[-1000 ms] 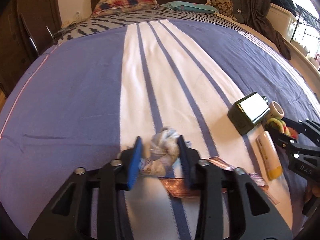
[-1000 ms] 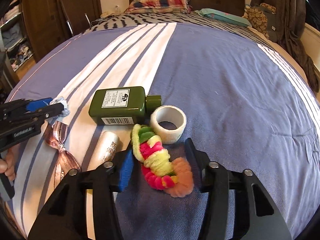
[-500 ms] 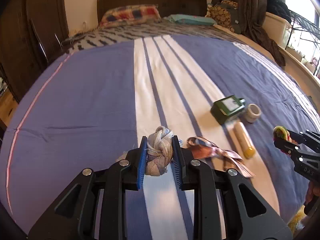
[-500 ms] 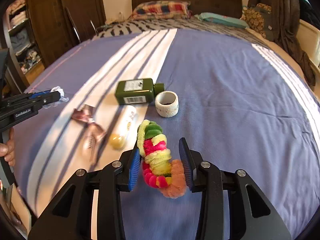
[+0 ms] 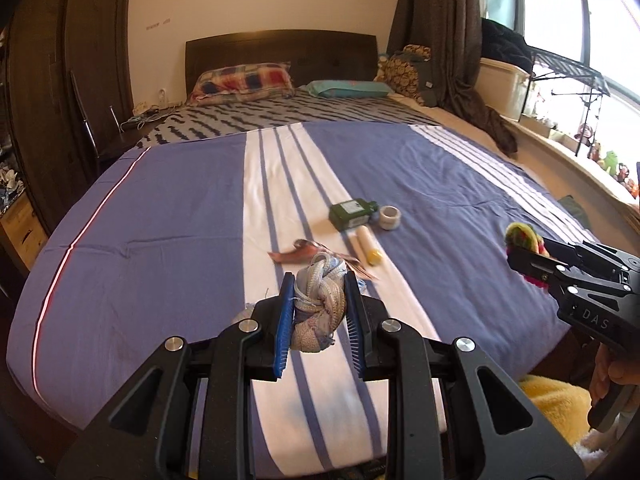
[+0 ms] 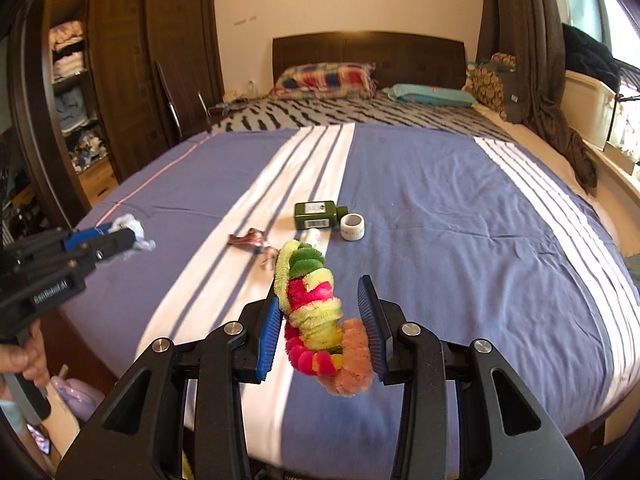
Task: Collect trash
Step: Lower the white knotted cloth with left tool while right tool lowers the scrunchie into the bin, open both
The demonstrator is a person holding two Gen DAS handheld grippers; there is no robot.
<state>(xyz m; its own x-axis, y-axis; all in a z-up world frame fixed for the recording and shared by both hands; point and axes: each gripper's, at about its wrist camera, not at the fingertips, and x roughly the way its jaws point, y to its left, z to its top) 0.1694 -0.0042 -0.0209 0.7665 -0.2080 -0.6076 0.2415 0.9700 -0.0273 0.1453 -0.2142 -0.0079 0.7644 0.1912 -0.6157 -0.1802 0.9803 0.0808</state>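
Observation:
My left gripper (image 5: pixel 318 312) is shut on a knotted grey-white rag (image 5: pixel 318 306), held up above the near end of the striped bed (image 5: pixel 180 216). My right gripper (image 6: pixel 322 322) is shut on a fuzzy bundle of pink, yellow, green and orange pipe cleaners (image 6: pixel 316 312), also lifted off the cover. In the left wrist view the right gripper (image 5: pixel 524 256) shows at the right with the bundle's tip (image 5: pixel 522 236). In the right wrist view the left gripper (image 6: pixel 120 238) shows at the left with the rag (image 6: pixel 134 230).
On the bed lie a green bottle (image 5: pixel 352 214), a white tape roll (image 5: pixel 390 217), a cream tube with a yellow cap (image 5: pixel 369 246) and a crumpled copper wrapper (image 5: pixel 304 252). Pillows sit at the headboard (image 5: pixel 280 50). A wardrobe (image 6: pixel 120 80) stands left, a window shelf right.
Both grippers have lifted and pulled back from the bed, carrying the rag and the pipe-cleaner bundle. The right jaws closed onto the bundle. The bottle, tape and tube now look farther away.

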